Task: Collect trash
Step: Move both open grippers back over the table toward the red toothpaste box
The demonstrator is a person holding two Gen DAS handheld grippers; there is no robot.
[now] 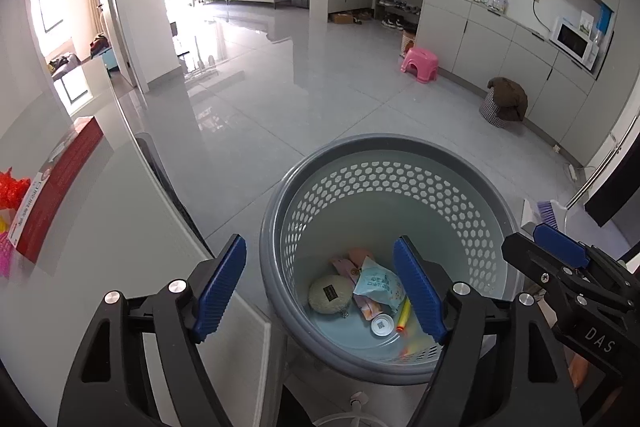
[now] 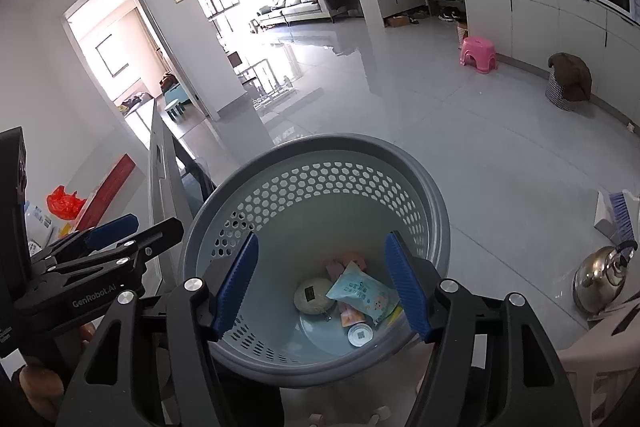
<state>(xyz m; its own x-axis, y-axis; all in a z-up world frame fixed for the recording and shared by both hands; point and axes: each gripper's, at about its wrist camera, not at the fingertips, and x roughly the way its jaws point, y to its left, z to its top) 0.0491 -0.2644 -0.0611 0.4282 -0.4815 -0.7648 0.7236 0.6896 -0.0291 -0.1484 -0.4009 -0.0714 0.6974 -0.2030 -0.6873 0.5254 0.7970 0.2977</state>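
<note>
Left tool (image 1: 320,291) spread, above bin (image 1: 384,147) rim

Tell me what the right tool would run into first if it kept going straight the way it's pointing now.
Probably the trash already in the grey basket. The right tool, open and empty, points down into its mouth, at the light blue packet lying on the pile at the bottom. Depth is hard to judge through the fisheye.

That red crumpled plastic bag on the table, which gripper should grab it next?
Left, probably. The left hand-held gripper is open, empty and nearer the white table holding the red crumpled plastic bag.
</note>
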